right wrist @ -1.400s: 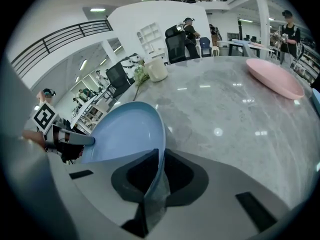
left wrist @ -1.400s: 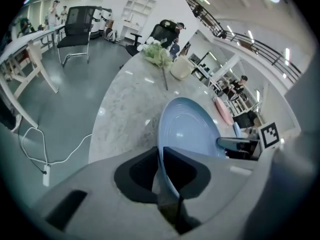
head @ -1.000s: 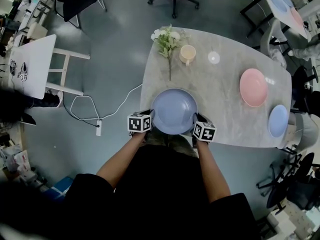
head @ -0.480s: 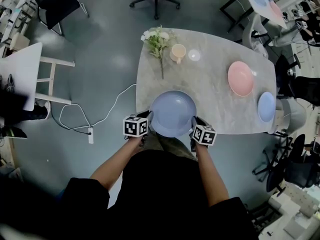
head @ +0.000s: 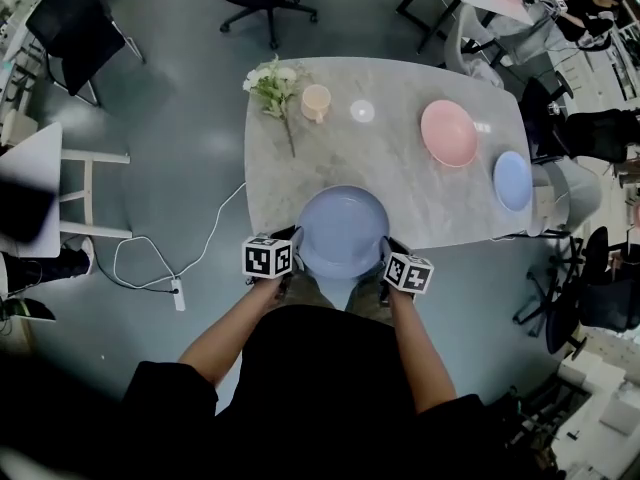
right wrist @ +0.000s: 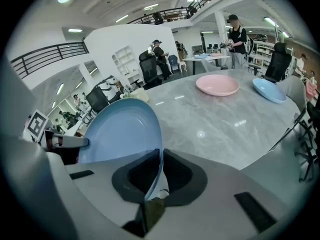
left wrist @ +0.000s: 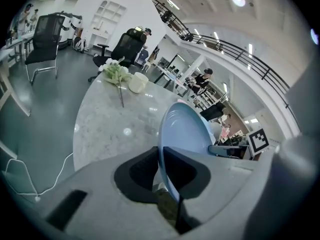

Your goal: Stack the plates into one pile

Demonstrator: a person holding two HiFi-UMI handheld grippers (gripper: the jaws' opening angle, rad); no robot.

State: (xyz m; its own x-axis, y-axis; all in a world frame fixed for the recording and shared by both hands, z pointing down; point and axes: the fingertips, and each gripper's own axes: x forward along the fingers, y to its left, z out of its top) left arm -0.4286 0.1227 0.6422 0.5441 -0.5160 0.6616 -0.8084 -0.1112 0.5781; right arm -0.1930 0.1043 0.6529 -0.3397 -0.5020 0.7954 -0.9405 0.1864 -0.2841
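Barely begun: large blue plate (head: 343, 231) rim-pinched by left tool (head: 296, 240) and right tool (head: 387, 252), pink plate (head: 448, 133) and small blue plate (head: 512, 180) unstacked

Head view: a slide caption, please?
Left tool and right tool pinch a big blue plate at the table's edge.

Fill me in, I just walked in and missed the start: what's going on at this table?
A person with a gripper in each hand is gathering plates. The left gripper and right gripper are each clamped on opposite rims of the large blue plate, held at the near edge of the table. The pink plate and small blue plate lie apart at the right end, not yet stacked. A cup and flowers sit at the far side.
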